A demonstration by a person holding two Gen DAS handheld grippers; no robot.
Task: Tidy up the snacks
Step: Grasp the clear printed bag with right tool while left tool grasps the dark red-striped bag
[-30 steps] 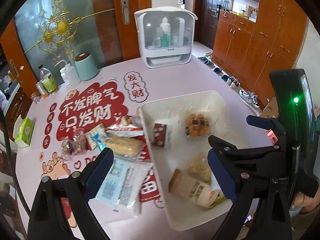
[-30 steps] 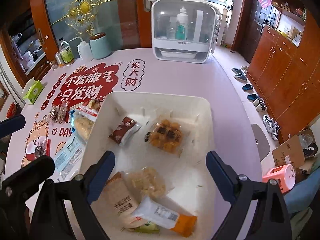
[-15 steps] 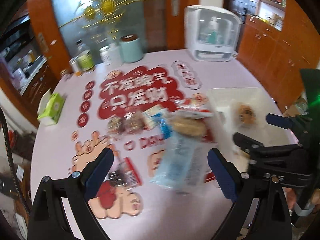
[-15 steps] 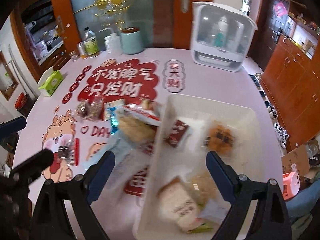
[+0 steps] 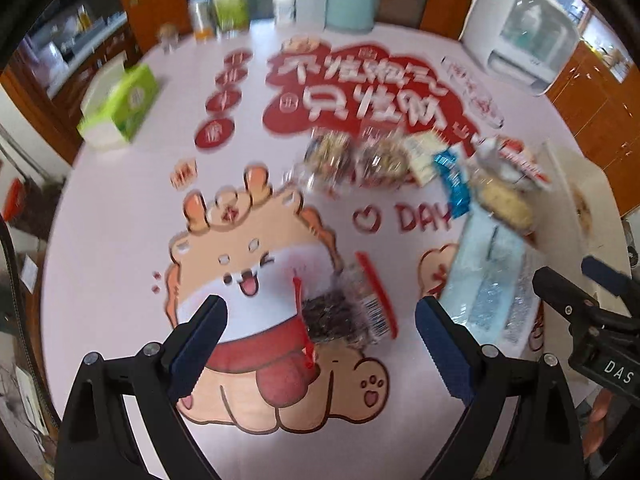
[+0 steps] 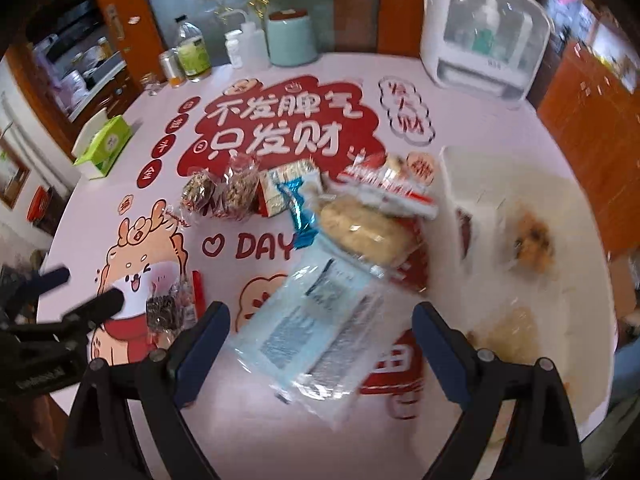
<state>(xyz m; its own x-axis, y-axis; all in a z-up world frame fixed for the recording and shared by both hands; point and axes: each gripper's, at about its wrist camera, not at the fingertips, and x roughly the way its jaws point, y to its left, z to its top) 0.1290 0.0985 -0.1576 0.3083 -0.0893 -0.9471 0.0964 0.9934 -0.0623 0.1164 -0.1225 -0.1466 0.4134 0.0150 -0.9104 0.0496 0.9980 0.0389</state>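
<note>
**Both grippers over the loose snacks, tray part filled**

The white tray (image 6: 452, 168) sits at the right of the round table (image 6: 460, 128) with a few snacks already in it: a dark red packet (image 6: 464, 228), a golden pastry (image 6: 534, 240) and a paler bag nearer the front, all blurred. That part looks done. Plenty is left on the printed cloth: a pale blue packet (image 6: 316, 320) lying nearest, a round cracker pack (image 6: 362, 232) touching its far end, a red-and-white wrapper (image 6: 390, 190), a bright blue sachet (image 6: 300, 216), and two clear bags of nut bars (image 6: 218, 192) further left.

The right gripper (image 6: 320, 344) hangs over the pale blue packet, jaws spread wide and gripping nothing; I'd guess that packet goes next. The left gripper (image 5: 320, 340) is equally wide and empty, poised above a small dark snack pack (image 5: 344, 312) lying apart on the cartoon dog.

The left camera shows that dark pack plainly and only the tray's near rim; the right camera shows the tray's contents, with the dark pack half hidden beside its left finger (image 6: 200, 340).
</note>
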